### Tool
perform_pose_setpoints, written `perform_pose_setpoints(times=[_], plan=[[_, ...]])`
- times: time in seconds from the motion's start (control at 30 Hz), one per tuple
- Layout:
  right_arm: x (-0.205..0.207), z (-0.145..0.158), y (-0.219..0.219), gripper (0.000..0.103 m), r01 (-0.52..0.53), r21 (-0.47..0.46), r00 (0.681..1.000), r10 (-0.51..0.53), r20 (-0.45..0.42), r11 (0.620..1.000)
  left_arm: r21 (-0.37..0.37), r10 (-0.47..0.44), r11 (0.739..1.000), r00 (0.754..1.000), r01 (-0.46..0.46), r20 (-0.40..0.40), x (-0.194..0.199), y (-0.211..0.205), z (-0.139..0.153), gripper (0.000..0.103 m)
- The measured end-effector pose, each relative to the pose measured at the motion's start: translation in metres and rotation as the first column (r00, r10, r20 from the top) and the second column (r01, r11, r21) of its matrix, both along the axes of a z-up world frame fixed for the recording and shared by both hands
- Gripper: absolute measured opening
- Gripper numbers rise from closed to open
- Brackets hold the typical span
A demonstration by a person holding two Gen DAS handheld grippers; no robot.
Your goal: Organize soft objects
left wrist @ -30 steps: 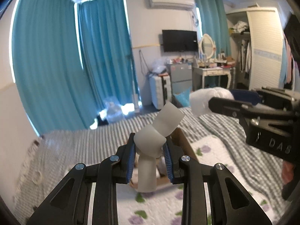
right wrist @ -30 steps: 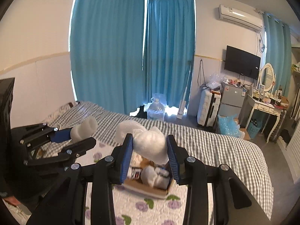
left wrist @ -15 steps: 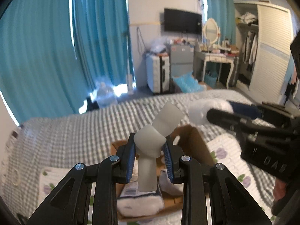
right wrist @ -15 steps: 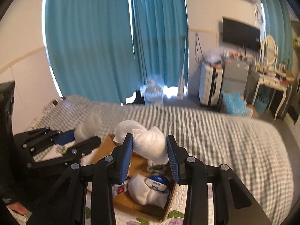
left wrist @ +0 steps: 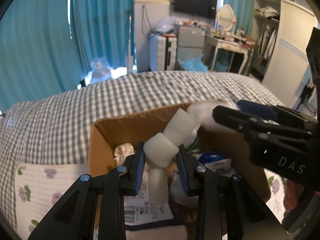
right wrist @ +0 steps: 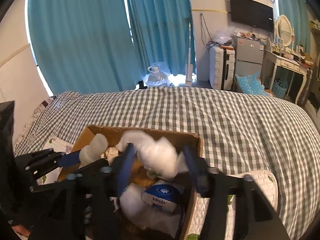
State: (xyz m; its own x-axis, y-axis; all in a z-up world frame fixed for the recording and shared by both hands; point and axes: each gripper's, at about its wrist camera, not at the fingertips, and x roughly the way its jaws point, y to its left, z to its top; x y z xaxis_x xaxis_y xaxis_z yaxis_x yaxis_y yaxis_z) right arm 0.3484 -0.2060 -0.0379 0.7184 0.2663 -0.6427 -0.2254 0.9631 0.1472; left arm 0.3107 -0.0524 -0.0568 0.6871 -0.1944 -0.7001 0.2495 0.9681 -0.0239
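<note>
My left gripper (left wrist: 161, 165) is shut on a knotted pale grey sock (left wrist: 168, 146) and holds it over the open cardboard box (left wrist: 128, 126) on the bed. My right gripper (right wrist: 158, 167) has its jaws spread apart, and a fluffy white soft bundle (right wrist: 158, 156) sits between them, blurred, over the box (right wrist: 197, 146). The right gripper also shows in the left wrist view (left wrist: 226, 110) with the white bundle (left wrist: 202, 110) at its tip. The left gripper with the sock (right wrist: 94, 150) shows at the left of the right wrist view.
The box holds tissue packs (right wrist: 160, 197), a white wad (right wrist: 132, 200), a crumpled cloth (left wrist: 124, 150) and a labelled packet (left wrist: 148, 210). It sits on a floral quilt (left wrist: 40, 184) over a grey checked bed cover (right wrist: 230, 124). Curtains, a suitcase and a dressing table stand beyond.
Both grippers have tilted down and moved in over the box. The right gripper's jaws have opened wider around the white bundle. The left stays shut on the sock.
</note>
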Motion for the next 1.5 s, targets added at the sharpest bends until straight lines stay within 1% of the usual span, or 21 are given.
perform_pose_setpoints(times=[0.03,0.1,0.17,0.27,0.43,0.5,0.57,0.67,0.7,0.73,0.77,0.8,0.83,0.87,0.9,0.93,1.0,1.1,1.23,1.33,1.5], plan=[[-0.002,0.002,-0.001,0.067,0.01,0.002,1.0,-0.01,0.006,1.0,0.021,0.006,1.0,1.0,-0.006,0.0,-0.001,-0.002,0.002,0.041],[-0.005,0.009,-0.002,0.067,0.018,0.003,1.0,-0.018,0.012,1.0,0.069,0.015,0.998,1.0,-0.016,0.01,-0.005,-0.007,0.006,0.047],[-0.01,0.018,-0.005,0.067,0.025,0.005,0.999,-0.025,0.023,1.0,0.098,0.023,0.995,0.999,-0.028,0.048,-0.017,-0.01,0.018,0.047],[-0.027,0.043,-0.01,0.067,0.033,-0.004,0.998,-0.033,0.058,0.999,0.093,0.03,0.995,0.997,-0.037,0.072,-0.027,-0.009,0.037,0.047],[-0.071,0.104,-0.027,0.067,0.06,-0.012,0.988,-0.058,0.141,0.998,0.072,0.042,0.996,0.981,-0.056,0.191,-0.07,-0.007,0.103,0.047],[-0.093,0.132,-0.033,0.067,0.069,-0.017,0.98,-0.065,0.188,0.997,0.06,0.05,0.996,0.966,-0.067,0.252,-0.094,-0.006,0.134,0.048],[-0.123,0.168,-0.04,0.067,0.082,-0.022,0.967,-0.075,0.245,0.996,0.04,0.061,0.996,0.943,-0.078,0.327,-0.124,-0.004,0.169,0.048],[-0.167,0.21,-0.047,0.067,0.097,-0.033,0.945,-0.081,0.318,0.995,0.006,0.082,0.995,0.891,-0.095,0.447,-0.175,-0.002,0.218,0.051],[-0.184,0.225,-0.049,0.067,0.099,-0.038,0.936,-0.08,0.344,0.994,-0.004,0.088,0.995,0.863,-0.099,0.497,-0.199,-0.001,0.237,0.065],[-0.202,0.24,-0.05,0.067,0.102,-0.045,0.927,-0.078,0.366,0.994,-0.011,0.092,0.995,0.846,-0.102,0.526,-0.212,0.0,0.247,0.072],[-0.214,0.25,-0.049,0.067,0.104,-0.05,0.922,-0.078,0.379,0.993,-0.023,0.096,0.995,0.818,-0.1,0.567,-0.232,0.001,0.259,0.079],[-0.231,0.262,-0.049,0.068,0.107,-0.053,0.914,-0.077,0.398,0.993,-0.037,0.098,0.995,0.782,-0.095,0.615,-0.257,0.003,0.272,0.079],[-0.244,0.271,-0.05,0.072,0.105,-0.048,0.908,-0.076,0.413,0.993,-0.045,0.102,0.994,0.76,-0.096,0.642,-0.275,0.005,0.281,0.079],[-0.258,0.28,-0.051,0.075,0.099,-0.038,0.902,-0.074,0.426,0.994,-0.05,0.106,0.994,0.749,-0.098,0.654,-0.284,0.007,0.286,0.08],[-0.277,0.289,-0.051,0.077,0.098,-0.028,0.892,-0.075,0.446,0.995,-0.061,0.116,0.993,0.733,-0.102,0.67,-0.3,0.011,0.292,0.086],[-0.287,0.293,-0.05,0.08,0.099,-0.03,0.886,-0.075,0.458,0.995,-0.07,0.123,0.992,0.726,-0.103,0.676,-0.308,0.014,0.295,0.097],[-0.313,0.301,-0.046,0.089,0.096,-0.032,0.871,-0.069,0.487,0.995,-0.104,0.144,0.99,0.709,-0.099,0.69,-0.329,0.023,0.298,0.103],[-0.345,0.303,-0.046,0.102,0.074,0.011,0.853,-0.07,0.517,0.997,-0.126,0.174,0.985,0.7,-0.12,0.693,-0.347,0.034,0.295,0.103],[-0.368,0.29,-0.049,0.103,0.069,0.06,0.841,-0.091,0.533,0.996,-0.143,0.227,0.974,0.696,-0.177,0.681,-0.355,0.049,0.275,0.103],[-0.373,0.268,-0.048,0.103,0.071,0.066,0.84,-0.095,0.534,0.995,-0.137,0.238,0.971,0.708,-0.198,0.665,-0.352,0.056,0.254,0.103],[-0.355,0.221,-0.04,0.103,0.072,0.04,0.854,-0.082,0.513,0.997,-0.111,0.258,0.964,0.747,-0.241,0.613,-0.33,0.06,0.205,0.103]])
